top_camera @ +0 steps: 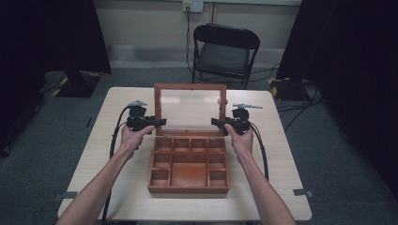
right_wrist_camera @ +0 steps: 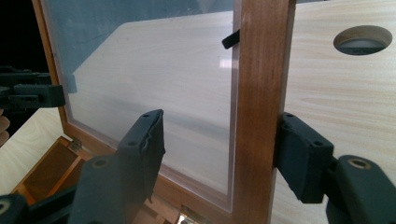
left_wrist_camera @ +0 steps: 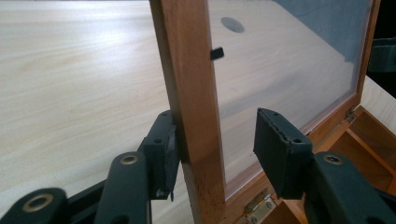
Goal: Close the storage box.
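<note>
Box [top_camera: 188, 187] sits mid-surface [top_camera: 277, 154], near edge toward the person, compartments empty. Lid [top_camera: 190, 89] stands upright at the far hinge. Left tool [left_wrist_camera: 215, 149] straddles the lid's left stile, jaws apart, one pad touching; right tool [right_wrist_camera: 224, 158] likewise on the right stile, not clamped. Risk: w/ no grip, lid could slip & slam shut, or uneven push could twist the hinges [left_wrist_camera: 258, 208].
</note>
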### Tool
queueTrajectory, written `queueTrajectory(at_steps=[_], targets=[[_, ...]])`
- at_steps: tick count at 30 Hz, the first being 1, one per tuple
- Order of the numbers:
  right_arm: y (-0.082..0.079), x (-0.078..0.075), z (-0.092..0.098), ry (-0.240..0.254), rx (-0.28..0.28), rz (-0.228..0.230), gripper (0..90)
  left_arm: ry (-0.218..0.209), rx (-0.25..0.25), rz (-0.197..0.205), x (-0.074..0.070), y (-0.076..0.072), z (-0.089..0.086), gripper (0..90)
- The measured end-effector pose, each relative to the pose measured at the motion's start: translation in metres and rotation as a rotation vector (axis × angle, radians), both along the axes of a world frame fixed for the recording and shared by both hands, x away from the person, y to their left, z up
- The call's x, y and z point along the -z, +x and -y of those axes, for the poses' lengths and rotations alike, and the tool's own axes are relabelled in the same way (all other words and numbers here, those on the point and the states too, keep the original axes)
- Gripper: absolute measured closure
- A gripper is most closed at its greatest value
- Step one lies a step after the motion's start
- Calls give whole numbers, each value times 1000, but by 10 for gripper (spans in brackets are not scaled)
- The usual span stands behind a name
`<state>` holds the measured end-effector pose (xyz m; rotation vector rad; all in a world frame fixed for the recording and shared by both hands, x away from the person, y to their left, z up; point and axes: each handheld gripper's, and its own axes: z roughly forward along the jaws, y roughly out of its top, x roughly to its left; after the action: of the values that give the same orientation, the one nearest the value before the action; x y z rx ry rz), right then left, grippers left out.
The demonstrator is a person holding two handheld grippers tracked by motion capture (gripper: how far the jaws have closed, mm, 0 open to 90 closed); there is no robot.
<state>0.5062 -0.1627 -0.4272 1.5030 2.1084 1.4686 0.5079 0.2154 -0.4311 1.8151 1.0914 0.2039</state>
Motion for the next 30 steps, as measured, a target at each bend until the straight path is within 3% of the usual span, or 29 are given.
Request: queueTrajectory(at_steps=[13, 27, 30], targets=[[-14, -11, 3, -10, -33, 24, 401, -9, 29, 46, -11, -15, -3, 561], [-26, -17, 4, -7, -46, 29, 387, 34, 58, 81, -19, -31, -2, 530], [-28, -18, 5, -13, -59, 31, 385, 8, 59, 83, -19, -34, -2, 516]])
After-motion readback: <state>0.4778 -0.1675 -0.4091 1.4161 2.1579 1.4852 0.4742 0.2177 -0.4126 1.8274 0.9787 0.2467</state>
